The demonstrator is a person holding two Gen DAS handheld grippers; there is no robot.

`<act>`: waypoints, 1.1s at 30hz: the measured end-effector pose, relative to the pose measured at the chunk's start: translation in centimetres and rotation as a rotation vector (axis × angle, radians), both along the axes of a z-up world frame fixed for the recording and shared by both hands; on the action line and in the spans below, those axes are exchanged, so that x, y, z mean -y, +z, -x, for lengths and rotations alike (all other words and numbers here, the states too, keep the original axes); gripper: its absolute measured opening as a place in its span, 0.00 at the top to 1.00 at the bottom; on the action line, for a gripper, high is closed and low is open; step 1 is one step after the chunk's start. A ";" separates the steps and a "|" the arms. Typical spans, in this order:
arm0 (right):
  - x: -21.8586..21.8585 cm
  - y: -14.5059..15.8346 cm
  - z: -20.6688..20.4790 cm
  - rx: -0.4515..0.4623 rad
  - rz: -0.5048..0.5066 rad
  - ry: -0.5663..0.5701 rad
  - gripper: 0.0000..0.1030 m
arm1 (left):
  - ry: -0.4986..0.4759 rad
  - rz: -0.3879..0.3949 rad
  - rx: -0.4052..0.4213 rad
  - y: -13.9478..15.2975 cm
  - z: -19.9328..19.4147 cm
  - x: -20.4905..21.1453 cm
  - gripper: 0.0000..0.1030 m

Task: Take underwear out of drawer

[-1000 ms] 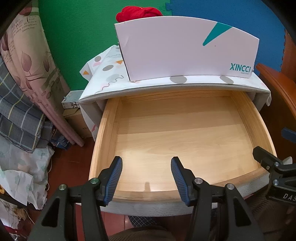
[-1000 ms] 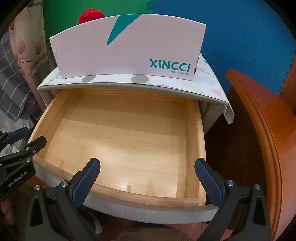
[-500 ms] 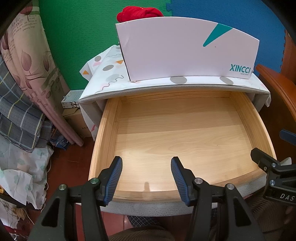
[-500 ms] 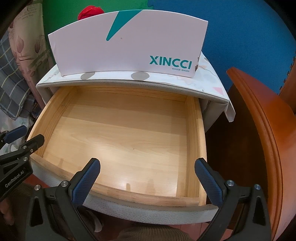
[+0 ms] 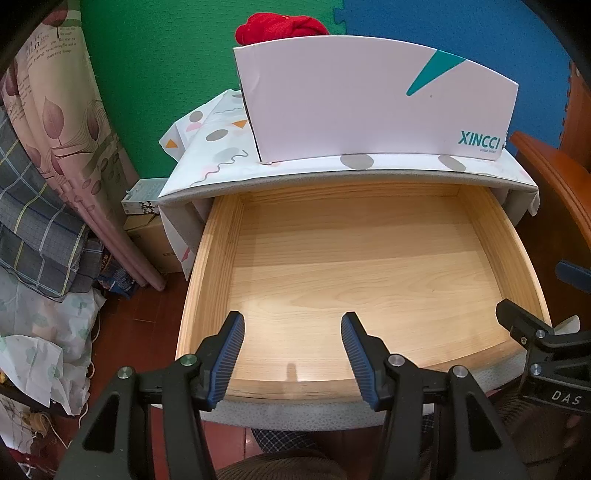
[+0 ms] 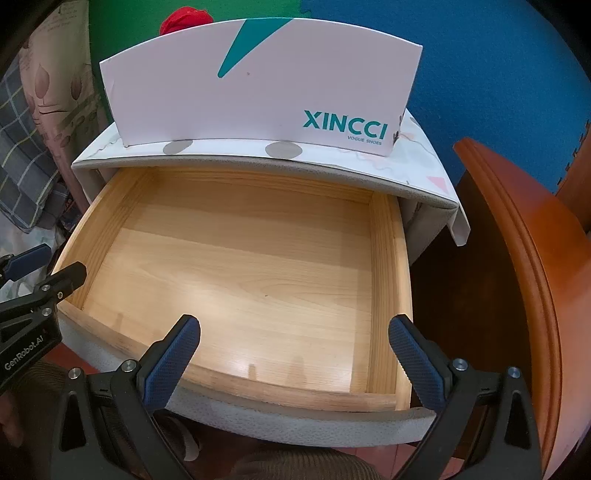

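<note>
The left gripper (image 5: 292,349), black with ribbed blue pads, hangs parted and holding nothing above the front edge of the pulled-out pale wooden drawer (image 5: 218,258). The right gripper (image 6: 294,350) spreads wider, also holding nothing, over the same front edge nearer the drawer's right wall. The drawer's floor shows only bare wood. On the cabinet's patterned white top (image 5: 221,155), a white cardboard shoe box marked XINCCI (image 5: 369,99) stands, and a bunched red cloth (image 5: 280,27) rises behind its upper edge; whether this is the underwear cannot be told.
</note>
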State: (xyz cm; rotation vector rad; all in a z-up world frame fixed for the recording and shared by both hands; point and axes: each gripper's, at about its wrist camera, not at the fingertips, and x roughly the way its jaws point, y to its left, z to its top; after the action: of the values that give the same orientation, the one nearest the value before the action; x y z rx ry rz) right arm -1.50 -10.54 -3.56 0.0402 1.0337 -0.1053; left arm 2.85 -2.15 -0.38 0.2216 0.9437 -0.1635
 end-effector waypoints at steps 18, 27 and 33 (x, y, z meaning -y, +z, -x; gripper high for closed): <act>0.0 -0.1 -0.1 -0.006 -0.001 -0.004 0.02 | -0.003 -0.002 -0.001 0.1 0.0 0.3 0.46; 0.0 -0.1 -0.1 -0.006 -0.002 -0.005 0.02 | -0.007 -0.002 0.007 0.1 0.0 0.3 0.46; 0.0 -0.1 -0.1 -0.007 -0.003 -0.006 0.02 | -0.008 0.003 0.002 0.2 0.1 0.3 0.46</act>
State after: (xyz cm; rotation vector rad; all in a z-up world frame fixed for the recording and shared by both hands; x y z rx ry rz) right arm -1.43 -10.55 -3.69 0.0458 1.0404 -0.1090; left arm 2.71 -2.47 -0.14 0.2227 0.9407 -0.1718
